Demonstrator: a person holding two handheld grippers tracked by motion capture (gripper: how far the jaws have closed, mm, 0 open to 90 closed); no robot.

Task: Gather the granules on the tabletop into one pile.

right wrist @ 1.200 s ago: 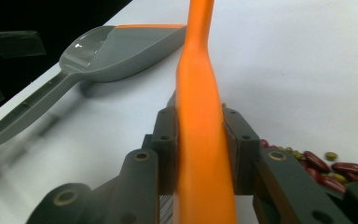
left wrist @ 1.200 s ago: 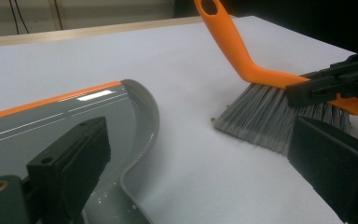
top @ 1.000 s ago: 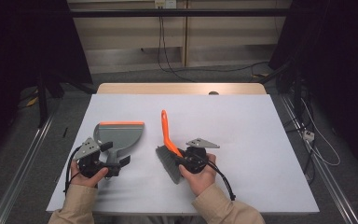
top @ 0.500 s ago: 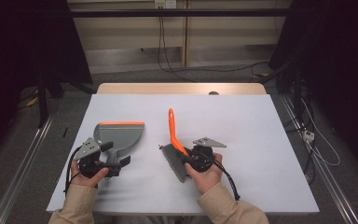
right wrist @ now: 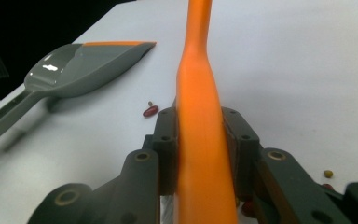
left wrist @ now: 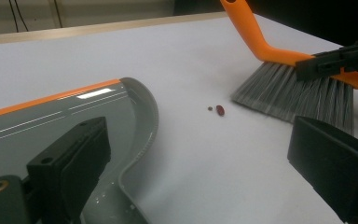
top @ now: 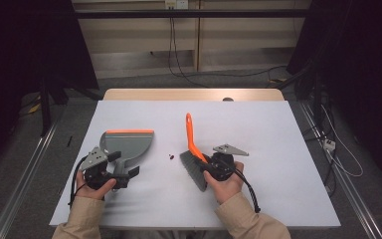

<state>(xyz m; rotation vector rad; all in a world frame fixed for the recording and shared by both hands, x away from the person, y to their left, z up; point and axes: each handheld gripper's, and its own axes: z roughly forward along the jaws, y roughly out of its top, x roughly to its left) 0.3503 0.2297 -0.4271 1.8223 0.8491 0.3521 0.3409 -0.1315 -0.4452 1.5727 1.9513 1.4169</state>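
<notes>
Right hand-held gripper (top: 210, 164) at about 5 o'clock on the white table (top: 278, 129), jaws clamped tight on the orange handle of a brush (top: 194, 149), one pad on either side as seen in the right gripper view, handle (right wrist: 200, 116) running straight up between them. Brush tilted, handle tip toward 12 o'clock, grey bristles (left wrist: 298, 93) down on the table at about 7 o'clock from the grip. Just beside the bristles, toward 9 o'clock, a small dark red bean (top: 172, 157) with a tinier brownish crumb (left wrist: 209, 108) touching or nearly touching it; both apart from the bristles by a sliver of bare table. More small bits (right wrist: 328, 173) near the right jaw in the right gripper view, red and yellowish, too small to name. Left hand-held gripper (top: 124, 172) at about 7 o'clock on the table, jaws set wide apart and astride the handle of a grey dustpan (top: 127, 144); whether the pads press on that handle, cannot tell. Dustpan flat on the table, orange lip (top: 129, 132) toward 12 o'clock, well to 9 o'clock of the bean. Tan sleeves (top: 251, 219) entering from 6 o'clock. Beyond the table at 12 o'clock, a wooden edge (top: 194, 93), cables (top: 176, 55) and a grey floor.
</notes>
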